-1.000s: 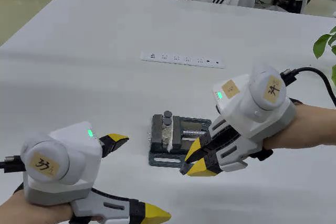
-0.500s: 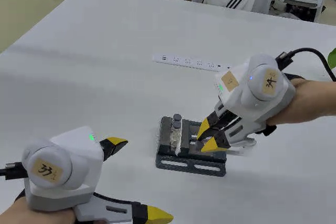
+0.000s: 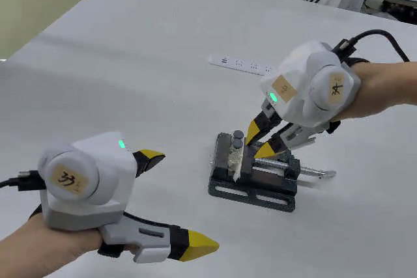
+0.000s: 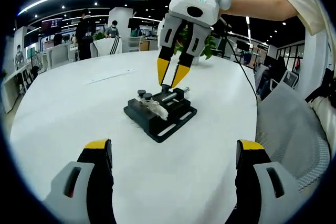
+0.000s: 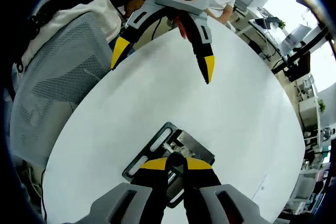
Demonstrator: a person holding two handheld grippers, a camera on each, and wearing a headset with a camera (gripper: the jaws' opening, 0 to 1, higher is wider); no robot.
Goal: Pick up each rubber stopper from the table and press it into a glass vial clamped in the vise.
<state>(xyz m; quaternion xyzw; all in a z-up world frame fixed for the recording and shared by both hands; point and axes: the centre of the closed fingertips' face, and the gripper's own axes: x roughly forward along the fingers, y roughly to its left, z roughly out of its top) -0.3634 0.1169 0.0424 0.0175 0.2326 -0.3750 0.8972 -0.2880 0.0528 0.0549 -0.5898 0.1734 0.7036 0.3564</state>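
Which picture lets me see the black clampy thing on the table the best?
The head view. The vise is big and sharp there, with its base, jaws and handle showing. The left gripper view shows it whole but small. The right gripper view looks down on it, partly hidden behind the right gripper.

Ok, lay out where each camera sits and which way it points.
Head view: on the person's head, looking forward and down at the vise; left gripper, right gripper and both forearms show.
Left gripper view: rides the left gripper, low over the table, facing the vise; own jaws wide apart at the bottom.
Right gripper view: above the vise, looking steeply down; own jaws close together at the bottom.
Shared: both gripper views show the vise and the opposite gripper.
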